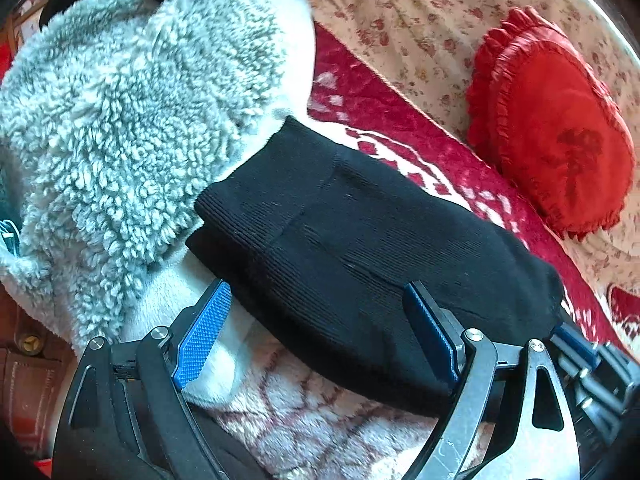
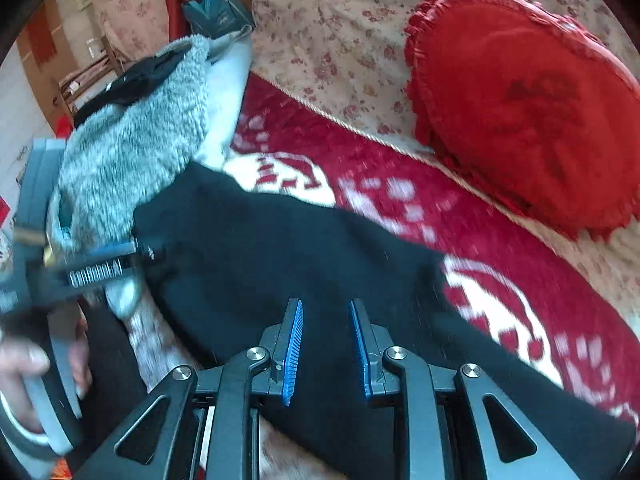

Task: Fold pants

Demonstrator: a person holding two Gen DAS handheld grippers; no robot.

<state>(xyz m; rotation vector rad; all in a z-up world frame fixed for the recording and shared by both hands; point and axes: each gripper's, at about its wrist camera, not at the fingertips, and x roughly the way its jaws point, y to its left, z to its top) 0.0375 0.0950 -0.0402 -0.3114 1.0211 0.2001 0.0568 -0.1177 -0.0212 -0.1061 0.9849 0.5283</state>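
Note:
The black ribbed pants (image 1: 360,248) lie folded in layers across a red and white blanket; in the right wrist view they (image 2: 280,256) stretch from left to lower right. My left gripper (image 1: 316,300) is open, its blue pads either side of the near folded edge, with the fabric between them. My right gripper (image 2: 326,312) is open with a narrow gap and hovers over the pants' near edge, holding nothing. The left gripper's body (image 2: 80,272) shows at the left of the right wrist view, at the pants' left end.
A fluffy grey fleece garment (image 1: 132,112) lies left of the pants, touching them. A red ruffled cushion (image 1: 560,128) rests on the floral cover (image 1: 420,20) at the right. The red and white blanket (image 2: 480,216) lies under the pants. A hand (image 2: 24,376) holds the left gripper.

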